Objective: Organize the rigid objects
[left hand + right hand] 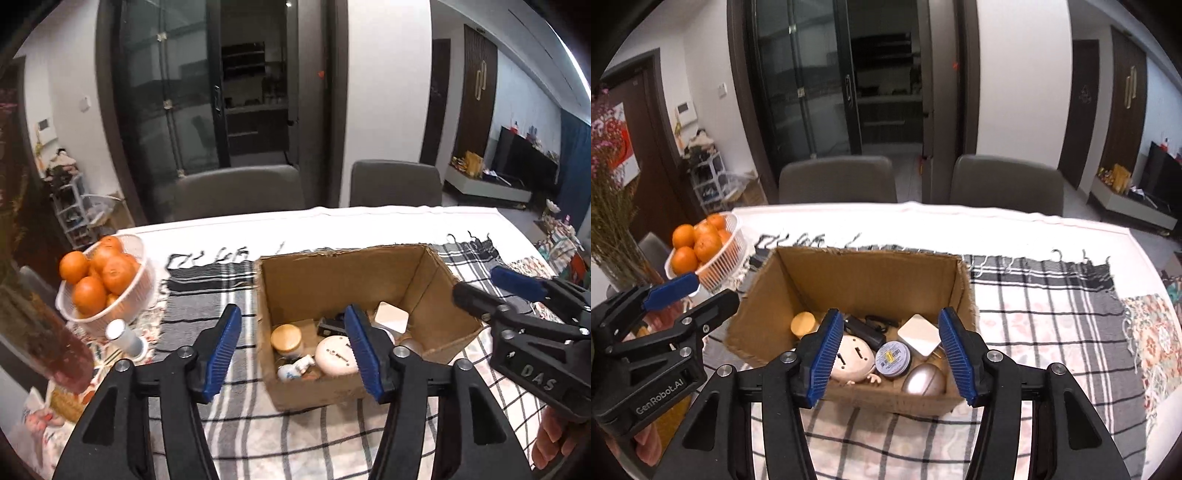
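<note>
— Two chairs (837, 178) stand at the far side of the table (997, 229), don't they?

— Yes, both grey, and the table carries a checked cloth (1052, 306). On that cloth sits an open cardboard box (871, 273), the biggest thing there.

— And beside the box?

— A white basket (137, 280) heaped with oranges (118, 273), to the left of the box, with a small white-capped bottle (125, 338) just in front of it.

— Where are the rigid objects?

— All inside the box: a round cream clock (334, 356), a white square block (919, 334), a silver egg-shaped piece (923, 380), a black adapter (864, 328), a blue-rimmed tin (892, 358), a jar with a wooden lid (286, 338), and a small white figurine (295, 369).

— What of the left gripper (295, 354)?

— It hangs over the box's near left corner, its jaws parted, nothing between the blue pads.

— And the right gripper (886, 358)?

— Also released, spread above the box's near edge and grasping nothing. A hand (557, 439) shows under it in the left wrist view.
</note>
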Available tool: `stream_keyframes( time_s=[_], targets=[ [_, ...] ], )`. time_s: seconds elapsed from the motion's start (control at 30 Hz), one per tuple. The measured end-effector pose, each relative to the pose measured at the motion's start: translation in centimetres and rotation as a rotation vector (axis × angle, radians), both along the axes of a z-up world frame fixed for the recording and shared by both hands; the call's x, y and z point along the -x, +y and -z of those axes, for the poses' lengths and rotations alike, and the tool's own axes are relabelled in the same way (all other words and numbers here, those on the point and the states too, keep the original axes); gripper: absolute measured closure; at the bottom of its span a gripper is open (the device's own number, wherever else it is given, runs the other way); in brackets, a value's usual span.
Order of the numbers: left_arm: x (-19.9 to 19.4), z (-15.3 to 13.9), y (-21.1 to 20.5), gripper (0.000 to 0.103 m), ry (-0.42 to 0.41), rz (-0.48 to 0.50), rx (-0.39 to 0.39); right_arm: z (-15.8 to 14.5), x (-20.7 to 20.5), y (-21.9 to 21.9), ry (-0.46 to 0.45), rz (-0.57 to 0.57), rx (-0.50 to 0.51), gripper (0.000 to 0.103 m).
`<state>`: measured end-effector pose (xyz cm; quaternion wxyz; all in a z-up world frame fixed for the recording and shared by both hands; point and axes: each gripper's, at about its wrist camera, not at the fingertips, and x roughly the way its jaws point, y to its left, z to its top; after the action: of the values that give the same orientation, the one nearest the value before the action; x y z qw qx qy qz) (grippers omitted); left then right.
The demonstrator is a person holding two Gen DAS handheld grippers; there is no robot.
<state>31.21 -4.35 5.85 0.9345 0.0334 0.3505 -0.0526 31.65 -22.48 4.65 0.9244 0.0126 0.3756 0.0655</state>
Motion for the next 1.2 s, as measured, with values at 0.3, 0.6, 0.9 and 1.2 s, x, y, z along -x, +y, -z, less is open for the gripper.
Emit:
stream_keyframes(
  time_s=[0.3, 0.6, 0.9, 1.2],
  targets=[
    [6.5, -2.3, 0.8, 0.028, -0.130, -0.027, -0.009, -3.2, 7.2, 0.1, -0.168, 0.076, 0.028, 0.032],
    [12.4, -3.2, 1.6, 0.012, -0.239, -0.065, -0.017, -4.3, 13.2, 0.4, -0.266, 0.116, 0.052, 0.022],
    [17.2, -3.2, 1.7, 0.000, -0.319, -0.110, -0.034, -4.1, 18.0, -0.5, -0.291, 0.188, 0.028, 0.015],
    [20.0, -2.8, 1.6, 0.000, -0.331, -0.120, -0.005, -3.9, 21.5, -1.1, -0.328, 0.238, 0.048, 0.014]
  ],
)
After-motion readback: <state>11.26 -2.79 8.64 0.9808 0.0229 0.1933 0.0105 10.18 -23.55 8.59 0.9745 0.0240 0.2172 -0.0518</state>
